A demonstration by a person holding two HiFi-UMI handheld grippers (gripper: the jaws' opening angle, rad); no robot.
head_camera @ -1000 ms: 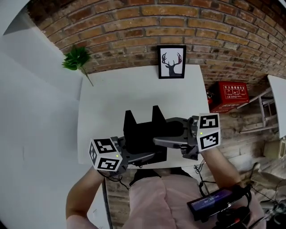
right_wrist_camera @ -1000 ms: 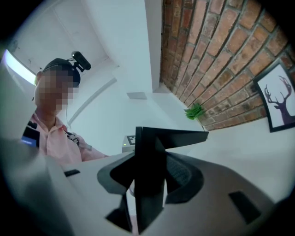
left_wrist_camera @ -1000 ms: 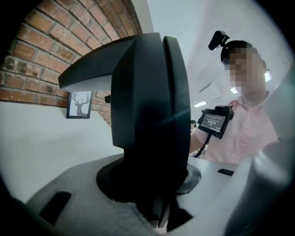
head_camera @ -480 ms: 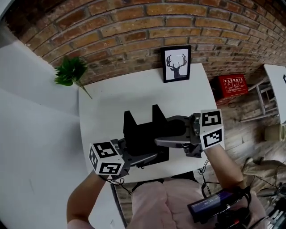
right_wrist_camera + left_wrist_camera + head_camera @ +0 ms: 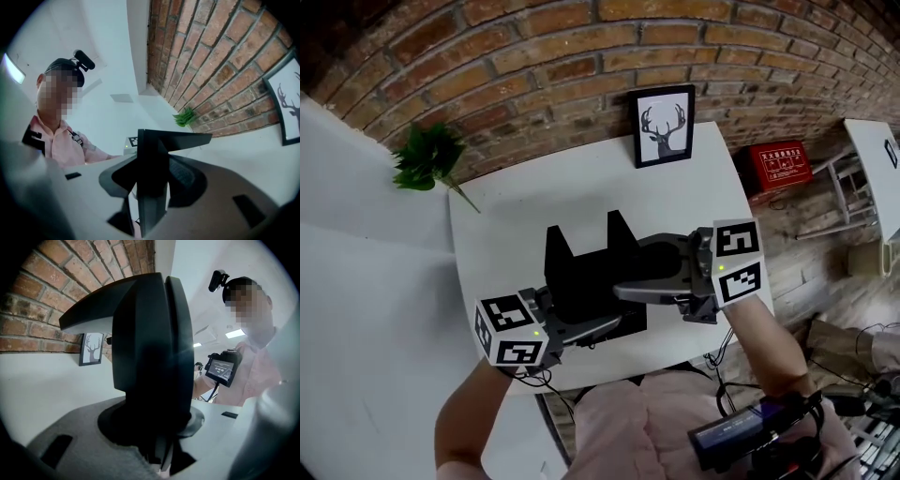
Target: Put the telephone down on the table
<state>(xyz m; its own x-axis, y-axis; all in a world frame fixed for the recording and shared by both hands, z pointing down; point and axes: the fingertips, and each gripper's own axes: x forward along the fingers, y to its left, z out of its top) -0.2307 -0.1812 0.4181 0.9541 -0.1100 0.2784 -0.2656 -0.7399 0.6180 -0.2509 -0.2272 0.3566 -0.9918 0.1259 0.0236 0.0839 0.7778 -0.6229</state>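
Jaws on telephone (image 5: 581, 272); white table (image 5: 534, 197), brick wall (image 5: 516, 56)

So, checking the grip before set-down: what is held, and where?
The black angular telephone: the left gripper clamps its near left edge, the right gripper its right edge.
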